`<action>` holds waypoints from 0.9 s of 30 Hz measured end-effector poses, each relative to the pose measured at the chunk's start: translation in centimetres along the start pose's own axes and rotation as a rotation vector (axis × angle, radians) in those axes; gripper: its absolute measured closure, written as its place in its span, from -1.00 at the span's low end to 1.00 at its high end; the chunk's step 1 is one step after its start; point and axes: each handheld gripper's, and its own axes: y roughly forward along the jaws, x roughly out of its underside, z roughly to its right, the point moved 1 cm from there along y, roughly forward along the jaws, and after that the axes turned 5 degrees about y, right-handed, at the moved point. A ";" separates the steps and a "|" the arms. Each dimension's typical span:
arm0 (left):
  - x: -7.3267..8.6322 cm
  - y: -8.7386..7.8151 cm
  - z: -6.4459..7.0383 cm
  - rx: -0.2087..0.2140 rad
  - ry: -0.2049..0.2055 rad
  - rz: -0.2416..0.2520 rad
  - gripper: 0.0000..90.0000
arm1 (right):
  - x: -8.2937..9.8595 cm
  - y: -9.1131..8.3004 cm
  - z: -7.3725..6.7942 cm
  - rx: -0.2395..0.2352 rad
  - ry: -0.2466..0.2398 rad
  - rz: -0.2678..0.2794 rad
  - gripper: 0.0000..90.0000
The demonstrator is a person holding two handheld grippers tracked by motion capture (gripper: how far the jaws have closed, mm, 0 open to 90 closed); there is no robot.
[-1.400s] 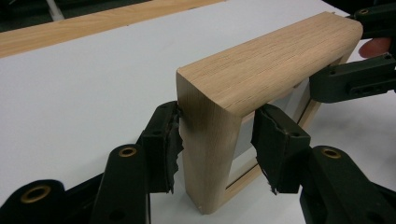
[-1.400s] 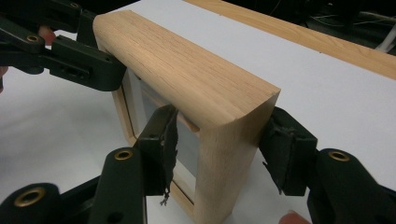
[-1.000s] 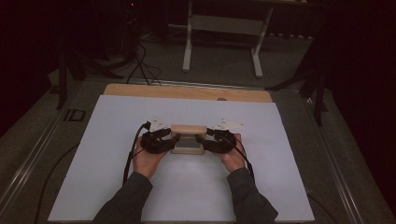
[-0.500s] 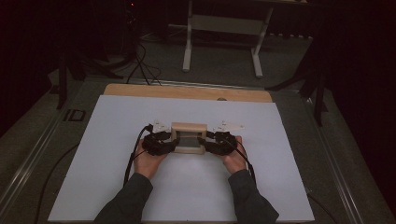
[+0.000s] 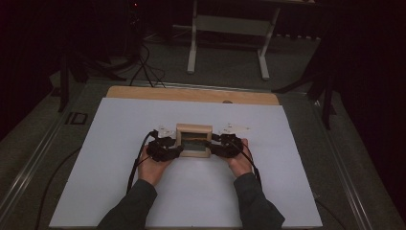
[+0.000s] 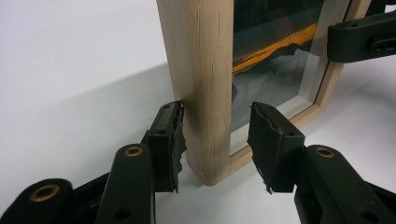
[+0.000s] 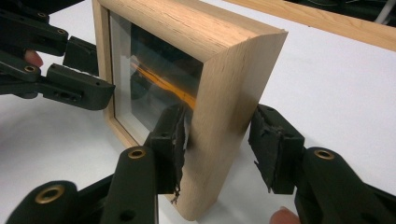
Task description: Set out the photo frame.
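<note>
Standing the wooden frame (image 5: pixel 194 140) upright mid-bench (image 5: pixel 119 191); left tongs (image 6: pixel 215 142) and right tongs (image 7: pixel 219 144) both gaping, straddling opposite side edges, not clamping; steadying gently while checking balance; then withdrawing both sideways evenly.

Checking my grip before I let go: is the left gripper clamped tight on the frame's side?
No: in the left gripper view the left gripper straddles the wooden frame, with a gap beside one pad.

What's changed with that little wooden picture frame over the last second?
The wooden picture frame has tipped up from lying nearly flat to standing on its edge, glass facing the person. The left hand-held gripper and right hand-held gripper stayed at its two sides, jaws straddling the side rails with gaps showing. The white table looks unchanged.
</note>
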 end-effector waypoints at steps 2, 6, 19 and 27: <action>0.0 -0.1 0.1 -0.004 0.002 -0.003 0.22 | 0.0 0.0 0.1 -0.002 -0.002 0.001 0.23; 0.1 -0.2 0.3 -0.005 0.006 -0.007 0.24 | -0.1 0.1 0.1 0.001 -0.013 0.001 0.21; 0.4 -0.3 0.2 0.029 -0.008 0.001 0.13 | 0.1 -0.2 0.3 -0.013 0.001 -0.012 -0.01; 0.6 -1.2 -0.3 0.040 -0.020 0.014 0.09 | 0.2 -1.4 0.4 -0.021 0.004 -0.008 -0.13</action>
